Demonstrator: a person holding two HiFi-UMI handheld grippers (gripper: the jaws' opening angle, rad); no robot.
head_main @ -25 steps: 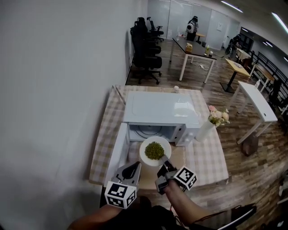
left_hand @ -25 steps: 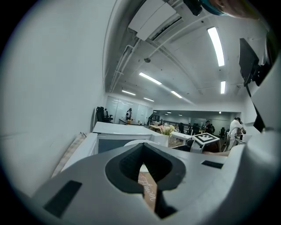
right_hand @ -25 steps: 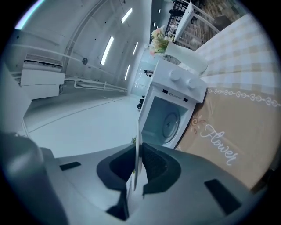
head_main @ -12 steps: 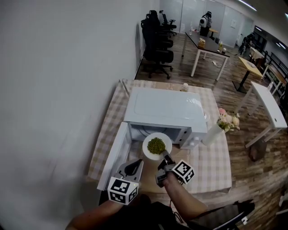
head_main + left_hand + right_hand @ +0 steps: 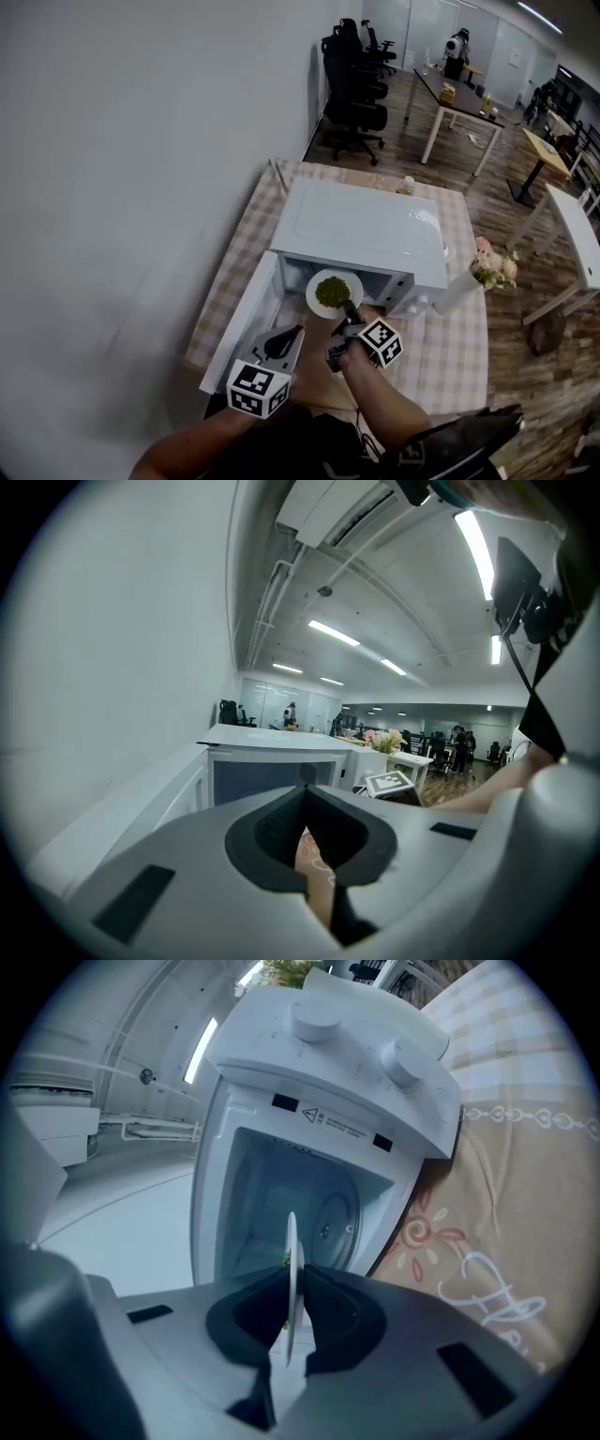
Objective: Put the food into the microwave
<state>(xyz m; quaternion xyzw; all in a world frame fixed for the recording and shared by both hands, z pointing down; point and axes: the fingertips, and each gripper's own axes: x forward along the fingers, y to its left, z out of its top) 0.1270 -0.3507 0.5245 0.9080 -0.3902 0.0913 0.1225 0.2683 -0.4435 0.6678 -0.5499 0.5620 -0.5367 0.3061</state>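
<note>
A white microwave (image 5: 361, 230) stands on the checked tablecloth with its door (image 5: 242, 317) swung open to the left. My right gripper (image 5: 348, 317) is shut on the near rim of a white plate (image 5: 333, 292) of green food, held level at the mouth of the cavity. In the right gripper view the plate (image 5: 291, 1269) shows edge-on between the pads, with the cavity (image 5: 281, 1199) and its turntable (image 5: 334, 1227) straight ahead. My left gripper (image 5: 284, 339) hangs beside the open door, shut and holding nothing; the left gripper view has its tips (image 5: 306, 794) facing the microwave's front (image 5: 272, 775).
A white vase of flowers (image 5: 486, 274) stands right of the microwave, and a small bottle (image 5: 408, 185) sits behind it. The control knobs (image 5: 317, 1018) are beside the cavity. A white wall runs along the left; office chairs (image 5: 352, 70) and desks stand beyond the table.
My right gripper has carried the plate forward, from in front of the microwave to the mouth of its cavity. The left gripper has moved forward a little alongside the door.
</note>
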